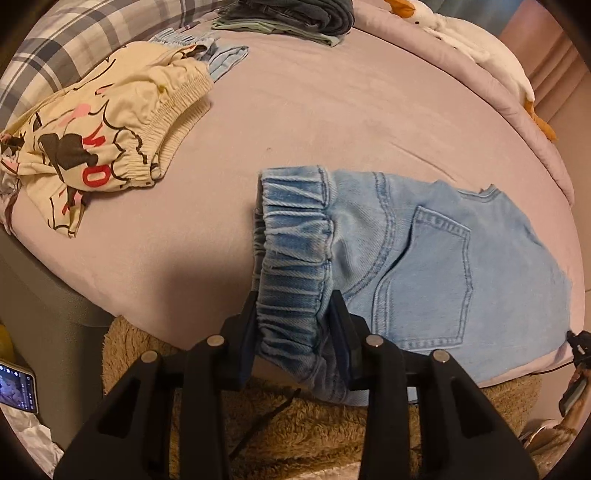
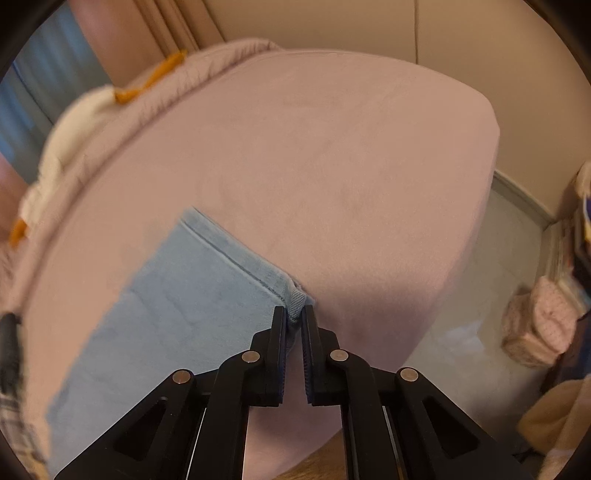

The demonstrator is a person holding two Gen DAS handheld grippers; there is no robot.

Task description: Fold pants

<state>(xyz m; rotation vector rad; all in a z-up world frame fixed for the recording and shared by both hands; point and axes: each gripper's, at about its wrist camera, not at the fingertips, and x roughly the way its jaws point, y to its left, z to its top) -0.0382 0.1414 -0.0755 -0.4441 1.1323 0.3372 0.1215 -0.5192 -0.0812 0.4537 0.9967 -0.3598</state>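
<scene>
Light blue denim pants (image 1: 436, 258) lie on the pink bed (image 1: 314, 122), back pocket up, the elastic waistband toward the left. My left gripper (image 1: 295, 306) straddles the waistband (image 1: 291, 236) at the bed's near edge, its jaws wide apart with the gathered band between them. In the right wrist view the leg end of the pants (image 2: 177, 295) lies flat on the bed (image 2: 332, 166). My right gripper (image 2: 294, 314) is shut on the hem corner (image 2: 295, 299) of the leg.
Cream printed pants (image 1: 99, 129) lie crumpled at the left. A stack of folded clothes (image 1: 291, 16) sits at the far edge. A white plush toy (image 1: 480, 48) lies along the far right. A plaid pillow (image 1: 74, 40), a phone (image 1: 16, 386) and a brown fluffy rug (image 1: 314, 424) are nearby.
</scene>
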